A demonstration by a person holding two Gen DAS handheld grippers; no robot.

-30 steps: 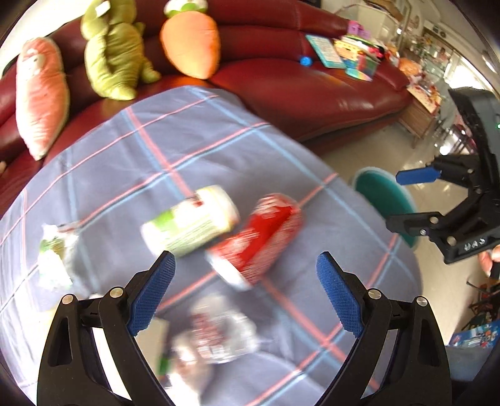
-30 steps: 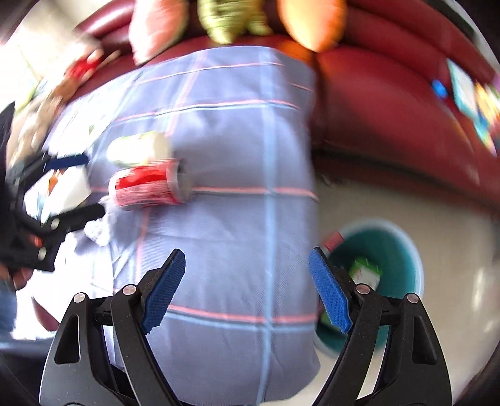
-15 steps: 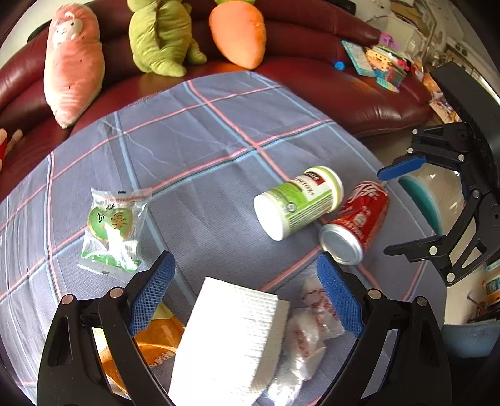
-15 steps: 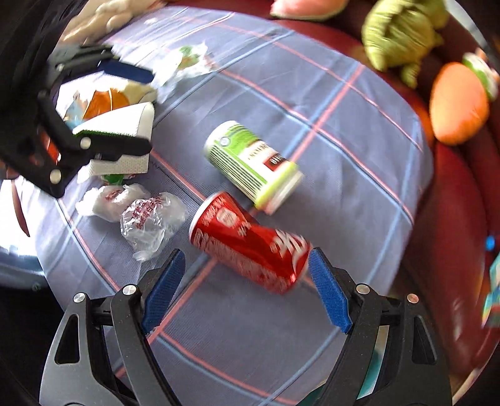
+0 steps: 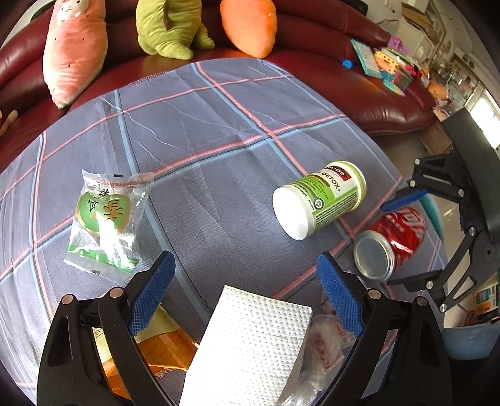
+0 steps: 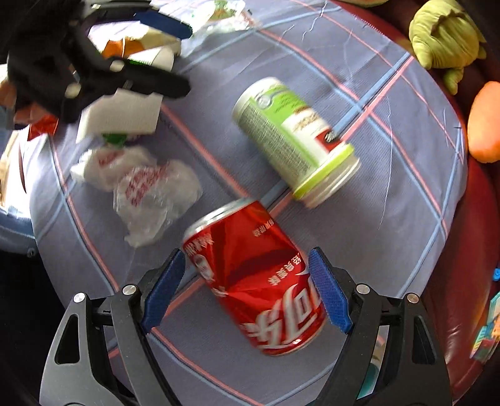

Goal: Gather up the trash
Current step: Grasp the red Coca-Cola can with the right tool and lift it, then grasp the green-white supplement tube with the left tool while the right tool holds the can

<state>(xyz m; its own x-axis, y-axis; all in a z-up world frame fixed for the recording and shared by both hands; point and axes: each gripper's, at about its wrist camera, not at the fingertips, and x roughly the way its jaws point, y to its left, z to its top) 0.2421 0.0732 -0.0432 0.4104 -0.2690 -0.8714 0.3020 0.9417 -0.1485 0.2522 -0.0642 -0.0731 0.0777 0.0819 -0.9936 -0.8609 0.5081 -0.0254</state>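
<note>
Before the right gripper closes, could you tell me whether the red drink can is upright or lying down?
Lying down: the red drink can rests on its side on the checked cloth, its round end showing.

A home living room is showing here: a red leather sofa is holding plush toys.

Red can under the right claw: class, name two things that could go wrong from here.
1. The red can lies on its side, dented, between the open right claw; closing off-centre might roll or squirt it away.
2. The green supplement bottle lies close by on its side; a nudge could send it rolling off the cloth.
</note>
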